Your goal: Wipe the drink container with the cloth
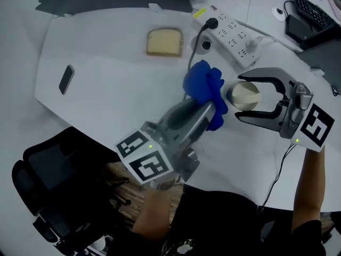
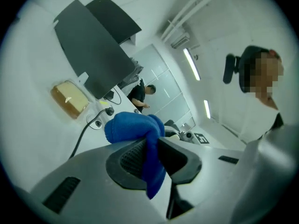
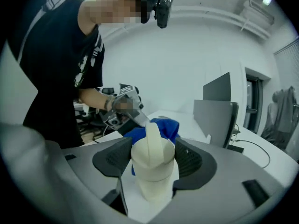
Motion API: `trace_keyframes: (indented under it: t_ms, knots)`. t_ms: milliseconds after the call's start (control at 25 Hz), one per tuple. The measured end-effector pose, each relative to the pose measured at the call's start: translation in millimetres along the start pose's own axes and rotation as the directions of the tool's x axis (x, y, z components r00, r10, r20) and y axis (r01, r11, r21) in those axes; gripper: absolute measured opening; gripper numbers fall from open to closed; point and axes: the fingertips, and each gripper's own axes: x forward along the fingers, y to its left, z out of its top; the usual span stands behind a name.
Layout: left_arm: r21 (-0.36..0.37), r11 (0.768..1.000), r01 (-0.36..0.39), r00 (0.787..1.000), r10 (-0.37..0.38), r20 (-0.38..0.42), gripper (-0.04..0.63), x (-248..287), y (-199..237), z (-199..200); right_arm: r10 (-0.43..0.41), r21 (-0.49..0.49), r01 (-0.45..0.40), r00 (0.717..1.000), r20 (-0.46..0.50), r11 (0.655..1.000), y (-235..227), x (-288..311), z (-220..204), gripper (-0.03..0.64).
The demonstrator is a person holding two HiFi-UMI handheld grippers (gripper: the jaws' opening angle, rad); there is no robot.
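Note:
A cream drink container [image 1: 246, 96] with a lid tab stands on the white table [image 1: 106, 95], and my right gripper [image 1: 241, 97] is shut on its sides. In the right gripper view the container [image 3: 152, 164] sits between both pads [image 3: 113, 158] of that gripper [image 3: 152, 161]. My left gripper [image 1: 209, 110] is shut on a bunched blue cloth [image 1: 204, 84], which lies right beside the container's left side. In the left gripper view the cloth [image 2: 133, 127] bulges out of that gripper [image 2: 150, 155] and hangs down between its jaws. From the right gripper, the cloth [image 3: 164, 125] shows just behind the container.
A slice of bread [image 1: 165, 41] lies at the back of the table. A white power strip [image 1: 230, 33] with a black cable [image 1: 195, 47] sits behind the cloth. A black phone [image 1: 66, 79] lies at the left. A keyboard [image 1: 314, 9] is far right, a black chair [image 1: 48, 196] lower left.

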Motion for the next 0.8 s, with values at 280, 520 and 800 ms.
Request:
trace_keyframes:
  t_ms: [280,520,800]
  knots:
    - [0.022,0.999,-0.037,0.996,0.039,-0.08,0.067,41,35,-16,-0.009,0.14,0.008,1.0,0.005,0.99,-13,1,-6,0.275]
    - [0.095,0.974,-0.205,0.939,0.223,-0.261,0.067,54,99,-73,-0.011,0.127,0.008,1.0,0.02,0.992,-13,3,-5,0.275]
    - [0.16,0.959,-0.236,0.923,0.272,-0.271,0.066,57,102,-77,-0.326,0.15,0.303,0.932,0.16,0.941,-21,-17,36,0.276]
